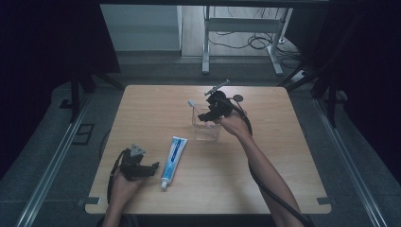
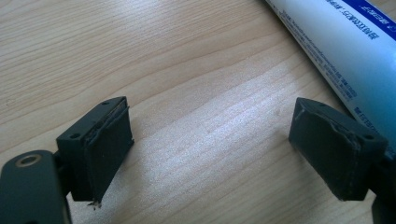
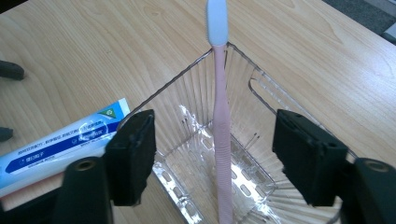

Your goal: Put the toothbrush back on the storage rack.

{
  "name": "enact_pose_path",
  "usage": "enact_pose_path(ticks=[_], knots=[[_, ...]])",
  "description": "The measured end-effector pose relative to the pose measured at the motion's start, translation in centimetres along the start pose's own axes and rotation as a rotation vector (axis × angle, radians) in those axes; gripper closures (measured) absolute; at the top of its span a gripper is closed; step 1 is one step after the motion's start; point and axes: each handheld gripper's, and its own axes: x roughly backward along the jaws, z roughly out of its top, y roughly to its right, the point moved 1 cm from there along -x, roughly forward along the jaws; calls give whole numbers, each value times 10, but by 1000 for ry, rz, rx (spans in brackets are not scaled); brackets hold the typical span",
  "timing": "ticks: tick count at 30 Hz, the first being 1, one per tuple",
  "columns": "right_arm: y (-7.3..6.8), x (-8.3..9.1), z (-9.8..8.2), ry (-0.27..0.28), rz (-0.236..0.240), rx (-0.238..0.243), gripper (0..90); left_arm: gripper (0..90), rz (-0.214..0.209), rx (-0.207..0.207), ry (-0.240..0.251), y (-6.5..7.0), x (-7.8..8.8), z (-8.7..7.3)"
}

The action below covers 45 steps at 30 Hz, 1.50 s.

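Toothpaste tube [image 1: 173, 160] label too small to read.

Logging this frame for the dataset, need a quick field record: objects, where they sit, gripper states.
surface: wooden table
container: clear plastic bin, upright on the table
toothbrush: pink toothbrush standing in the bin, head leaning on a far corner of the rim
toothpaste: toothpaste tube flat on the table, outside the bin
right gripper: over the bin, jaws open either side of the toothbrush handle, pads not touching it
left gripper: open, low over bare table beside the tube, holding nothing
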Motion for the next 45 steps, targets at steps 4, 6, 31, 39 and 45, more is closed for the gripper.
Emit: enact_pose_path(ticks=[4, 6, 31, 39, 45], knots=[[-2, 5, 0, 3, -19, 17, 216, 131, 0, 0, 0, 0, 0, 0], [-3, 9, -1, 11, -22, 27, 160, 131, 0, 0, 0, 0, 0, 0], [-8, 37, -24, 11, -43, 54, 0, 131, 2, -1, 0, 0, 0, 0], [-5, 44, -34, 14, -47, 47, 0, 131, 2, 0, 0, 0, 0, 0], [-3, 50, -44, 17, -51, 44, 0, 131, 2, 0, 1, 0, 0, 0]])
